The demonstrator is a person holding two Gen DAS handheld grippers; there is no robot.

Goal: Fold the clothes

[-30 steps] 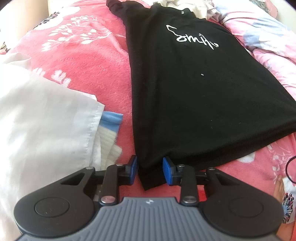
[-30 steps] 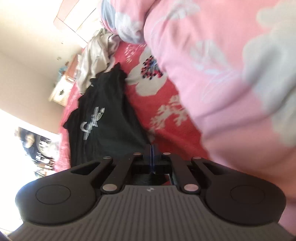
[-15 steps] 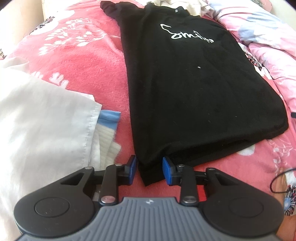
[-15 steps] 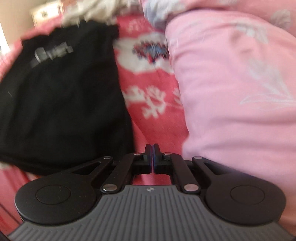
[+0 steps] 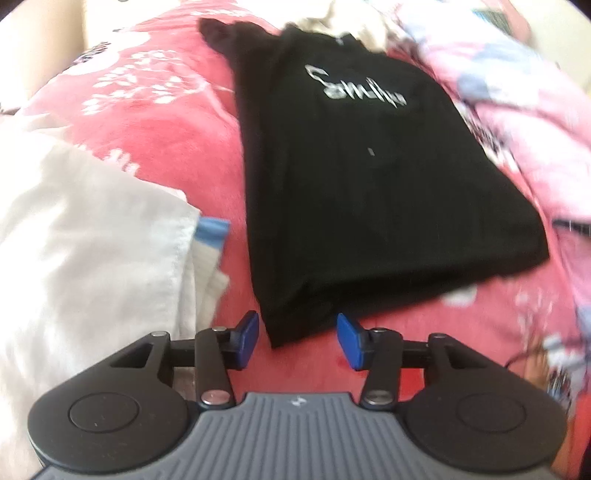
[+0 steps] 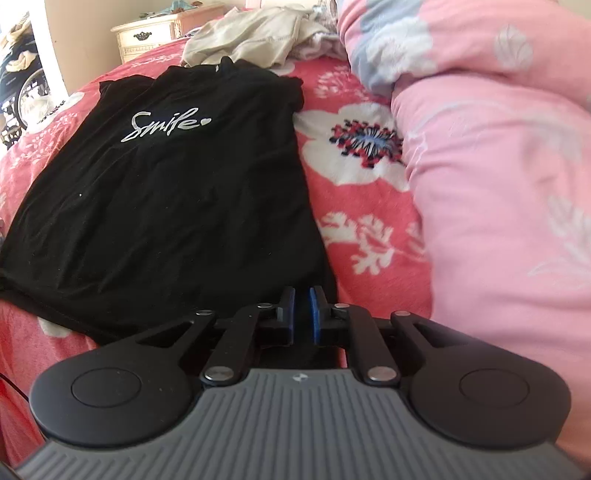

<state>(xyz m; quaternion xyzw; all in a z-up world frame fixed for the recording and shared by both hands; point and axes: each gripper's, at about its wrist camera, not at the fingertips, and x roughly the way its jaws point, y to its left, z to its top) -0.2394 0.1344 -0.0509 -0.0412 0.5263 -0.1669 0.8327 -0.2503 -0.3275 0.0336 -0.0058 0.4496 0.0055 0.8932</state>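
A black T-shirt (image 5: 369, 184) with a white "Smile" print lies flat on the red floral bedspread (image 5: 166, 129), collar far, hem near. My left gripper (image 5: 297, 328) sits at the near left hem corner. Its jaws are opening, and the corner lies between the blue pads (image 5: 249, 326) without touching them. In the right wrist view the shirt (image 6: 166, 192) fills the left half. My right gripper (image 6: 302, 299) hovers over its near right hem corner. Those jaws are opening too, with a narrow gap and nothing pinched in it.
A white cloth (image 5: 92, 258) over a blue-edged fabric (image 5: 212, 229) lies left of the shirt. A bulky pink quilt (image 6: 498, 184) rises along the right. Crumpled beige clothes (image 6: 258, 33) lie beyond the collar, and a cream nightstand (image 6: 147, 33) stands behind.
The left pads have spread wider around the hem corner. The right gripper has rolled upright and swung from the quilt to the shirt's right hem corner, its pads parting slightly.
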